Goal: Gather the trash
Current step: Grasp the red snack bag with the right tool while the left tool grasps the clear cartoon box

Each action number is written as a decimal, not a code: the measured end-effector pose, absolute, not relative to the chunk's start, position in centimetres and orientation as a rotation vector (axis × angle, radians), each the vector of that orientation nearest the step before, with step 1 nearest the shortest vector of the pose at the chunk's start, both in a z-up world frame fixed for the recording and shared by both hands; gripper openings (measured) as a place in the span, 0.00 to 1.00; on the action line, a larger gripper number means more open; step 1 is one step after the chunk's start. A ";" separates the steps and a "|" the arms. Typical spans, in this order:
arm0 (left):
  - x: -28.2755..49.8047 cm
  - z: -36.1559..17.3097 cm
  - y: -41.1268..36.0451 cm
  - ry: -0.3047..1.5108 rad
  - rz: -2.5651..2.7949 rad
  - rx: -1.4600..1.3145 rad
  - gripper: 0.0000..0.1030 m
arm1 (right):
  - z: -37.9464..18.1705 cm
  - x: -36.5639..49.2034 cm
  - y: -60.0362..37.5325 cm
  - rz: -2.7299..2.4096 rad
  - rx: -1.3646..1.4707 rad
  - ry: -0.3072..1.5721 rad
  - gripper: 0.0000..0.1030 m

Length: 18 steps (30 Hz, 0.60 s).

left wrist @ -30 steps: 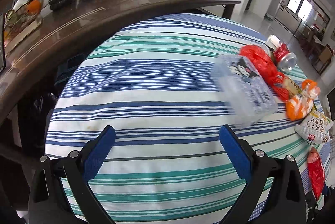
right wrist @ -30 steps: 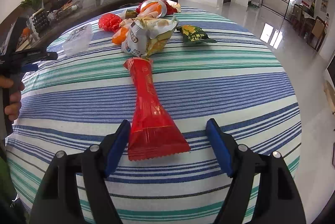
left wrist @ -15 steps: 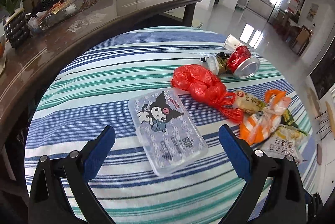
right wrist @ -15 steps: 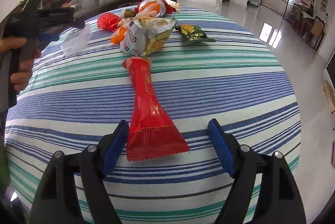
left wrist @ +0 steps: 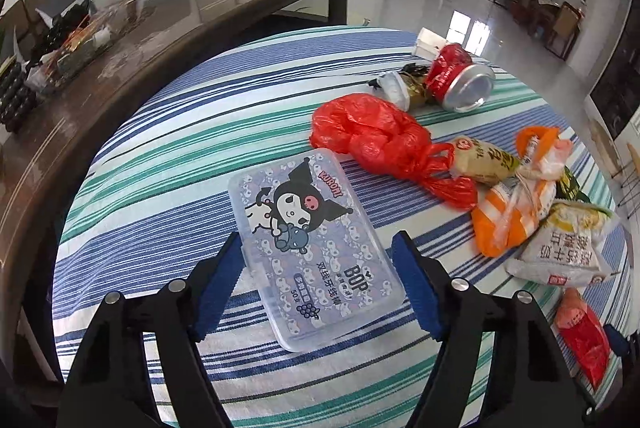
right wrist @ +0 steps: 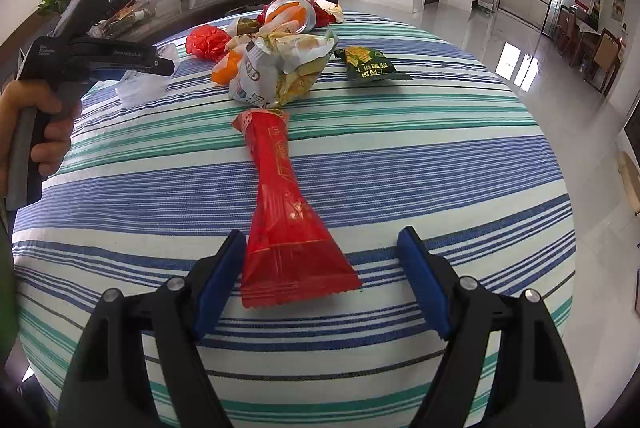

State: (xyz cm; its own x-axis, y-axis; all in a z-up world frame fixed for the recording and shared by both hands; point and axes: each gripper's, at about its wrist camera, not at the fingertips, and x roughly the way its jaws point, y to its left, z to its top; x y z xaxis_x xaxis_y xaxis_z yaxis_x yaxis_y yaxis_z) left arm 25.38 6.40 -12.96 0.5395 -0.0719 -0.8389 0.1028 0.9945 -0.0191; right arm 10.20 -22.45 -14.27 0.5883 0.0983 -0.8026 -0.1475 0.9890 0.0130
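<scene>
Left gripper straddles the flat clear plastic box with the cartoon-printed lid, which lies on the round counter under a blue-and-green striped cloth. Its fingers have just been closing in on the box; the left pad looks to be at the box's edge, the right pad just beside the other edge, so no firm grip yet as far as can be told. Box sits flat, near corner toward the camera.

Right gripper hangs open over the wide crimped end of the long red foil snack wrapper; left pad touching or nearly touching the foil, right pad apart from it.

Other litter nearby: knotted red plastic bag, crushed red drink can, orange-and-white wrappers, green snack packet.

Step in hand: taking hold of two pieces at once. Next move, by my judgement: finish the squeeze on the box sides before lifting; slick walls may slip. The red wrapper needs the fingers lowered and pinched on thin foil
</scene>
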 end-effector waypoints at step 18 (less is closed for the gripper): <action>13.0 -12.9 4.2 1.023 -0.417 0.165 0.83 | -11.7 11.7 -21.8 0.282 -0.059 1.001 0.74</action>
